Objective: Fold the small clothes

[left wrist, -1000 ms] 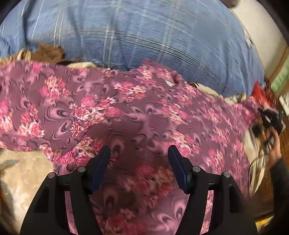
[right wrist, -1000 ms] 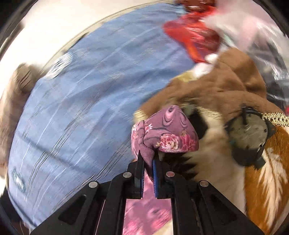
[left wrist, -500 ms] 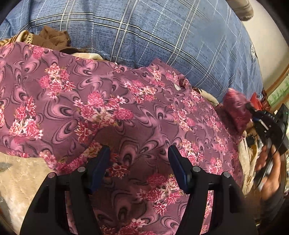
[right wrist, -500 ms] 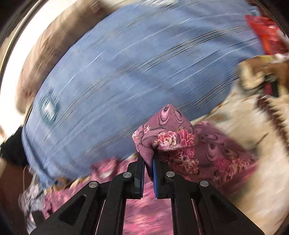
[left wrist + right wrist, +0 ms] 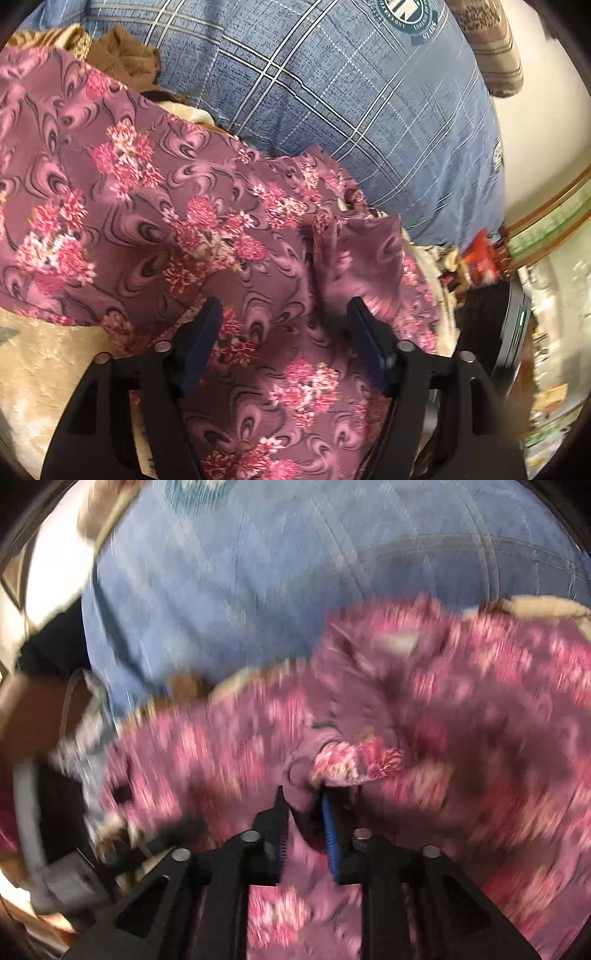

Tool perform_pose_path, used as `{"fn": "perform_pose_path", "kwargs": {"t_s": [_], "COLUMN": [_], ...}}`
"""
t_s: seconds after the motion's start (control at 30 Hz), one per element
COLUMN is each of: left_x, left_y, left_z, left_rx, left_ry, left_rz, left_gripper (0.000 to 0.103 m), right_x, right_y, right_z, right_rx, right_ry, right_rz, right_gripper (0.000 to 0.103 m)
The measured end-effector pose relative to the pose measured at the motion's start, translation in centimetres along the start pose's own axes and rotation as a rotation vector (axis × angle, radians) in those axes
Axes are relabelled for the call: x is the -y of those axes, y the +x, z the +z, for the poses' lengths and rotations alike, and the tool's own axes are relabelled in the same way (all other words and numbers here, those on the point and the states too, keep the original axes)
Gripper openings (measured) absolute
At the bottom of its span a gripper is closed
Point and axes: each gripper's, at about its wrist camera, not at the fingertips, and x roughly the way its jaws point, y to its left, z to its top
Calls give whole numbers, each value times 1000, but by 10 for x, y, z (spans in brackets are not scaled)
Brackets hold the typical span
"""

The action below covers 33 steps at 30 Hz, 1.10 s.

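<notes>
In the left wrist view, the left gripper (image 5: 284, 325) is seen with its fingers spread wide and nothing between them, poised just above the floral garment (image 5: 155, 221). The garment is spread across a beige bedcover (image 5: 40, 362), with its far edge lying against a blue plaid pillow (image 5: 369, 92). A flap of the cloth is seen turned over on the right side, ahead of the right-hand finger. For the fold to land well, the flat body of the garment is best pinned or left undisturbed by this gripper while the flap is laid.

In the right wrist view, which is heavily blurred, the right gripper (image 5: 304, 805) is seen pinched on a bunched fold of the floral garment (image 5: 480, 720), the cloth gathered up between the narrow blue pads (image 5: 330, 830). The held edge is judged to be a sleeve or side being carried over the body. It should be drawn taut, lowered flat with edges aligned, and let go only once the cloth is resting, lest it spring back or wrinkle.
</notes>
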Motion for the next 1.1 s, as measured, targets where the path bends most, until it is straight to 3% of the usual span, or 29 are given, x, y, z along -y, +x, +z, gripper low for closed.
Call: {"fn": "perform_pose_path", "kwargs": {"t_s": [0.17,0.23,0.33,0.4,0.47,0.5,0.53,0.63,0.7,0.77,0.9,0.97,1.1], "left_x": [15,22,21,21,22,22,21,24,32,38,38,26,12], "left_y": [12,18,32,32,30,32,36,37,32,24,12,18,27], "left_z": [-7,-10,-12,-12,-8,-5,-1,9,13,15,9,1,-16], "left_rx": [-59,-63,-91,-58,-32,-35,-52,-54,-38,-22,8,-18,-78], "left_ry": [22,48,31,19,-3,-17,-37,-61,-36,-25,4,-16,2], "left_rz": [-94,-80,-27,-23,-17,-19,-28,-8,18,16,52,95,182], "left_gripper": [77,83,83,82,63,32,10,7,7,7,7,7,7], "right_x": [5,23,63,102,139,152,170,215,234,240,223,224,243], "right_y": [-33,-56,-88,-110,-128,-132,-139,-141,-134,-136,-162,-160,-135], "right_z": [-32,-39,-44,-43,-40,-39,-38,-31,-23,-10,-6,-11,-37], "right_rx": [-9,20,80,141,207,234,274,348,354,379,513,487,333], "right_ry": [-63,-46,41,149,283,332,404,609,700,720,629,602,642], "right_rz": [41,33,3,-33,-45,-43,-34,31,68,113,197,172,99], "right_gripper": [36,36,37,37,37,37,37,38,29,3,3,3,1]}}
